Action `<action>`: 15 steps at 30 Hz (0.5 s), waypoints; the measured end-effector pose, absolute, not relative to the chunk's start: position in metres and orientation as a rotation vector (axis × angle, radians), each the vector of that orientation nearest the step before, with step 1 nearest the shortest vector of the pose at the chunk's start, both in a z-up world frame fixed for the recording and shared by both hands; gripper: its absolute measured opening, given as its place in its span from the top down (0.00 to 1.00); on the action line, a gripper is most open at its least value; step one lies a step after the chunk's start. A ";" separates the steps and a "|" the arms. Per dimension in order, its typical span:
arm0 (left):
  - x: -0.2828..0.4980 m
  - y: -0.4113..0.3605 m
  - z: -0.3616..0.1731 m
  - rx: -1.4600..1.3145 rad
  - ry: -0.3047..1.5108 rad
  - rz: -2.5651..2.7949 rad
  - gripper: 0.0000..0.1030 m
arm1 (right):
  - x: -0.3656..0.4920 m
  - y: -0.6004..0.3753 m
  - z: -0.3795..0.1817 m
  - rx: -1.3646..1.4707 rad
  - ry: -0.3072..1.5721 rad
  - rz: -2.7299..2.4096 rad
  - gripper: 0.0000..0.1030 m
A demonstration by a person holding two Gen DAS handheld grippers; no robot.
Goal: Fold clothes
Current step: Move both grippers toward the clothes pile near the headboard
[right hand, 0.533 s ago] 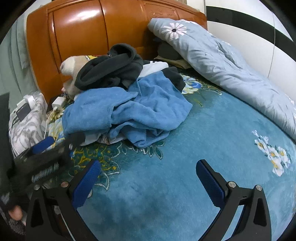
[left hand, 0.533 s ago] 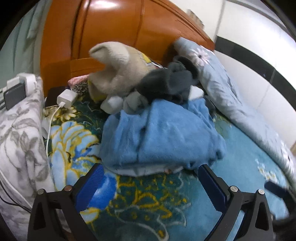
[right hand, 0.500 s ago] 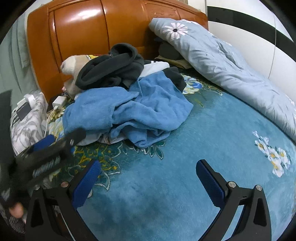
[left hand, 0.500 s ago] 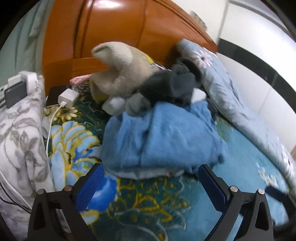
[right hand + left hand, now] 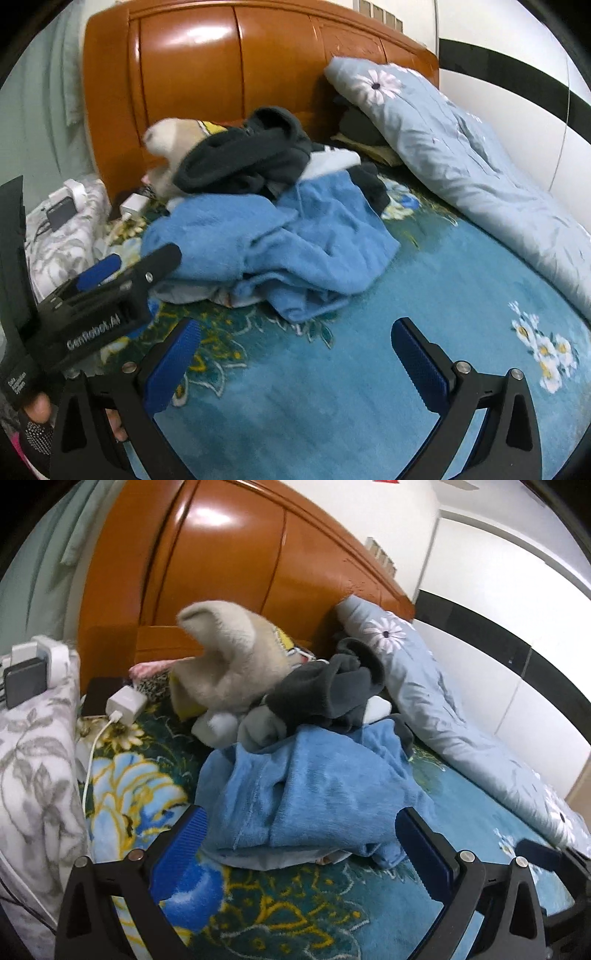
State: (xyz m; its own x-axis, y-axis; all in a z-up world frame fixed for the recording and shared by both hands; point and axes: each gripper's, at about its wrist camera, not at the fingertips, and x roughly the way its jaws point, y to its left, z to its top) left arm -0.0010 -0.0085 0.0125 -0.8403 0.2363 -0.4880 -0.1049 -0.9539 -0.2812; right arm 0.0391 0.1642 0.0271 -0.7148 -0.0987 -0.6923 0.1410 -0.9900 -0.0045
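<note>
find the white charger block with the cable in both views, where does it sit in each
Left wrist view: the white plastic charger block sits at left of centre, on the floral bedspread before the glossy orange wooden headboard, left of the clothes pile.
Right wrist view: the same block is small, at left of centre, below the headboard.
Shared landmark: the fluffy blue garment to its right.

Clothes pile [image 5: 295, 768] on bed [image 5: 369, 387], seemingly against headboard [image 5: 229, 70]
</note>
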 end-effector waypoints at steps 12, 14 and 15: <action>0.007 -0.007 0.026 -0.742 -0.244 2.879 0.00 | 0.041 0.153 0.027 1.098 0.072 -2.742 0.00; 0.007 -0.009 0.027 -0.740 -0.248 2.875 0.00 | 0.040 0.151 0.028 1.101 0.073 -2.737 0.00; 0.007 -0.010 0.027 -0.743 -0.256 2.868 0.00 | 0.040 0.151 0.029 1.101 0.075 -2.735 0.00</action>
